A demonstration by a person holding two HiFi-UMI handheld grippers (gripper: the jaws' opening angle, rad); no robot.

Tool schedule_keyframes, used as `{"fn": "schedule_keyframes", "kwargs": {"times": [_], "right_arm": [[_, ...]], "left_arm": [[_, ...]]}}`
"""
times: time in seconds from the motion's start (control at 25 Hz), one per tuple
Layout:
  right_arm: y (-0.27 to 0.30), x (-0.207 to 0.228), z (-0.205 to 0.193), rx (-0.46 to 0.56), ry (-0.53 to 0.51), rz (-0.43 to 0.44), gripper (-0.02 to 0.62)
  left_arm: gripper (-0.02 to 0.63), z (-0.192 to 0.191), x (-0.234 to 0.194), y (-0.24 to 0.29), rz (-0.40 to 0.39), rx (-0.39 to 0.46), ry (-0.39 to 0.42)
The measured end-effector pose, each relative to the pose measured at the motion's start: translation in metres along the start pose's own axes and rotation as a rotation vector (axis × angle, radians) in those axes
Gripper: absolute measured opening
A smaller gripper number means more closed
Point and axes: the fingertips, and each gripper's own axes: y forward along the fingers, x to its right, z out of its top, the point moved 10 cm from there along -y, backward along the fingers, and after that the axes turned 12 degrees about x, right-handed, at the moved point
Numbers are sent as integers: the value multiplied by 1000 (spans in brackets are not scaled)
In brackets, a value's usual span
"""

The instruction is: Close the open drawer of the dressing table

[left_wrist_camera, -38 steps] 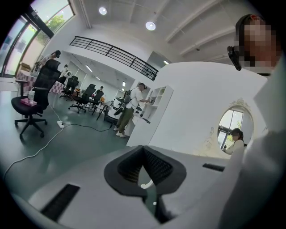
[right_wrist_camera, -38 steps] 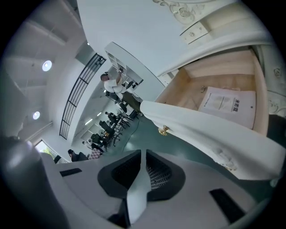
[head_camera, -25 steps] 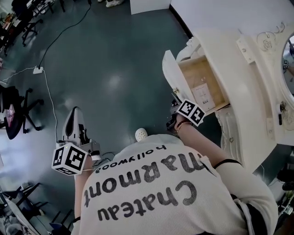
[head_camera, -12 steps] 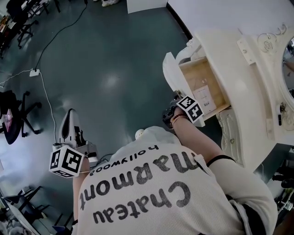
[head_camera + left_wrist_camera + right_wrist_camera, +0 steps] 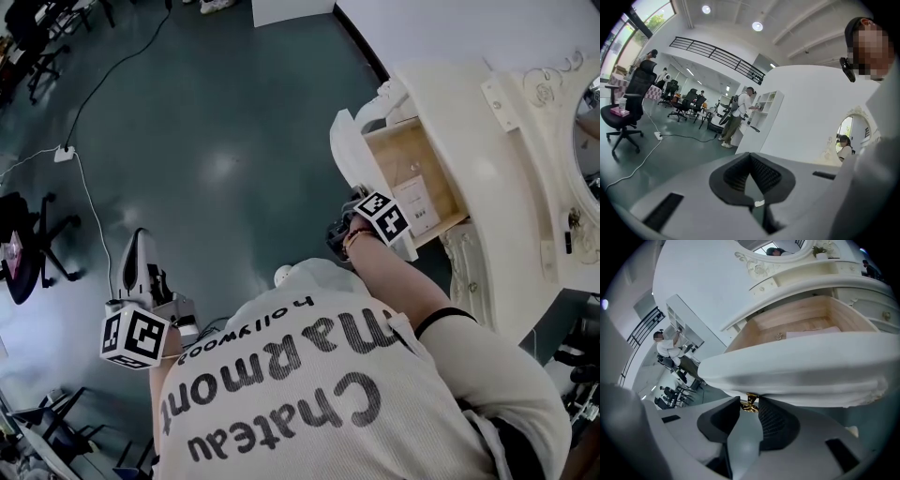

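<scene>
The cream dressing table stands at the right with its wooden drawer pulled out. The drawer's curved white front fills the right gripper view, and a paper sheet lies inside. My right gripper is at the lower edge of that front. Its jaws are closing on the small gold handle, which sits between the pads and touches both. My left gripper hangs over the floor far left of the table. It is shut and holds nothing.
Dark green floor spreads left of the table. A power strip with a cable and a black office chair lie at the far left. A white shoe shows below me. The oval mirror rises at the right edge.
My right gripper has tipped further down and drawn in under the drawer front. The left gripper has drifted slightly down and left. The drawer stands open as before.
</scene>
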Motion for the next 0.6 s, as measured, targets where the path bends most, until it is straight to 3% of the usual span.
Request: {"fn": "schedule_keyframes", "kwargs": {"times": [0.6], "right_arm": [[5, 3, 9, -47, 38, 18, 137]], "left_arm": [[8, -16, 24, 36, -46, -44, -32]]}}
